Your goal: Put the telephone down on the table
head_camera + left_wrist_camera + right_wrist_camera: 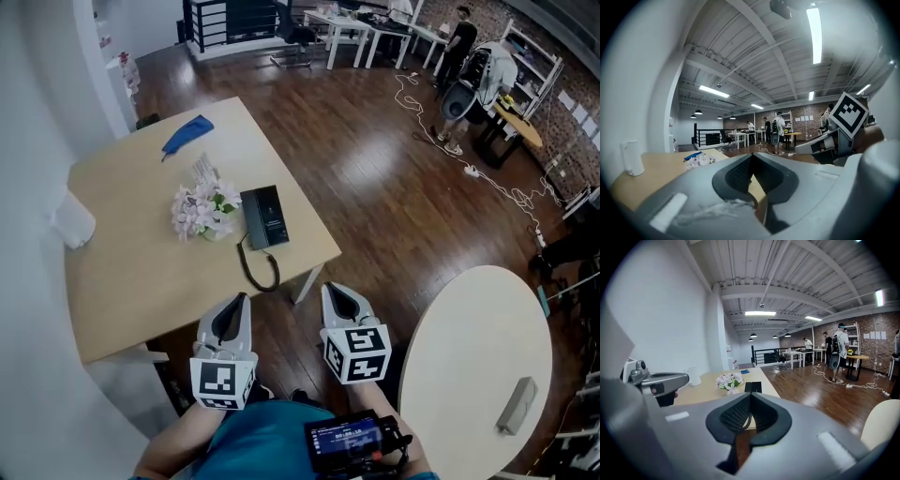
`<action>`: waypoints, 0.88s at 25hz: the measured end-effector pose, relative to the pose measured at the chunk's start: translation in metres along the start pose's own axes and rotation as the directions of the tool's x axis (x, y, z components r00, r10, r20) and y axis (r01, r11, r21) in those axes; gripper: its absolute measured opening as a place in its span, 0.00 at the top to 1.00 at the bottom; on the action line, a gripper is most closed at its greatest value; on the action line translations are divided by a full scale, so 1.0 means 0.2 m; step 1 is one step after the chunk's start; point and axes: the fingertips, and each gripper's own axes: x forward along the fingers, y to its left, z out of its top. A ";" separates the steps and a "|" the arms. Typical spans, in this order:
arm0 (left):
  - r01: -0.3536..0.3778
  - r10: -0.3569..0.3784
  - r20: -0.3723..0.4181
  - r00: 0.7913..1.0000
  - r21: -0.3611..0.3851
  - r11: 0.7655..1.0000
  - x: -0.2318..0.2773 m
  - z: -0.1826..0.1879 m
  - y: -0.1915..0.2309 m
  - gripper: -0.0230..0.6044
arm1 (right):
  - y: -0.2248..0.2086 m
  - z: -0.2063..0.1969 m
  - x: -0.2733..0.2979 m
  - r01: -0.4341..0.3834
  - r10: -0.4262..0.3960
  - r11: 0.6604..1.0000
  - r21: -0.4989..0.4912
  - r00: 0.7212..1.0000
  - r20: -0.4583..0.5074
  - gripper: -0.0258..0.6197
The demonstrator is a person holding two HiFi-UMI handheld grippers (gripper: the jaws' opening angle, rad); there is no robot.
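Nearest the person's body, the left gripper [239, 302] and right gripper [333, 291] hang off the table, each with grey jaws pressed together on nothing. Beyond them the flat black telephone [264, 217] lies on the light wooden table [131, 272] beside a bunch of pale flowers [202, 208], cord [258, 267] coiled toward the near edge. The task looks complete.

1. The near and left parts of the table [141, 281] are bare wood, reachable from the front edge.
2. Flowers [202, 211], telephone [264, 217] and its coiled cord [258, 267] cluster toward the right side, close together.
3. A white jug [73, 221] stands at the left edge beside the wall [28, 112].
4. Open floor [375, 206] lies right of the table.
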 end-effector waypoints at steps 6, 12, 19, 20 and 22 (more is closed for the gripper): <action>-0.042 0.041 -0.055 0.998 -0.011 0.999 -0.17 -0.13 -0.25 0.94 | -0.04 -0.18 -0.18 -0.058 0.057 0.998 -0.017 0.998 -0.017 0.97; -0.067 0.068 -0.071 0.995 0.016 0.998 -0.32 -0.15 -0.39 0.94 | -0.05 -0.29 -0.31 -0.082 0.081 0.996 -0.025 0.996 -0.039 0.97; -0.051 0.052 -0.076 0.996 0.013 0.999 -0.45 -0.18 -0.39 0.94 | 0.07 -0.29 -0.42 -0.072 0.071 0.997 -0.029 0.997 -0.030 0.97; -0.042 0.042 -0.076 0.996 0.011 0.999 -0.47 -0.18 -0.38 0.94 | 0.10 -0.30 -0.43 -0.068 0.067 0.997 -0.021 0.997 -0.032 0.97; -0.026 0.026 -0.077 0.997 0.003 1.000 -0.50 -0.20 -0.37 0.94 | 0.15 -0.32 -0.44 -0.059 0.059 0.998 -0.002 0.998 -0.037 0.97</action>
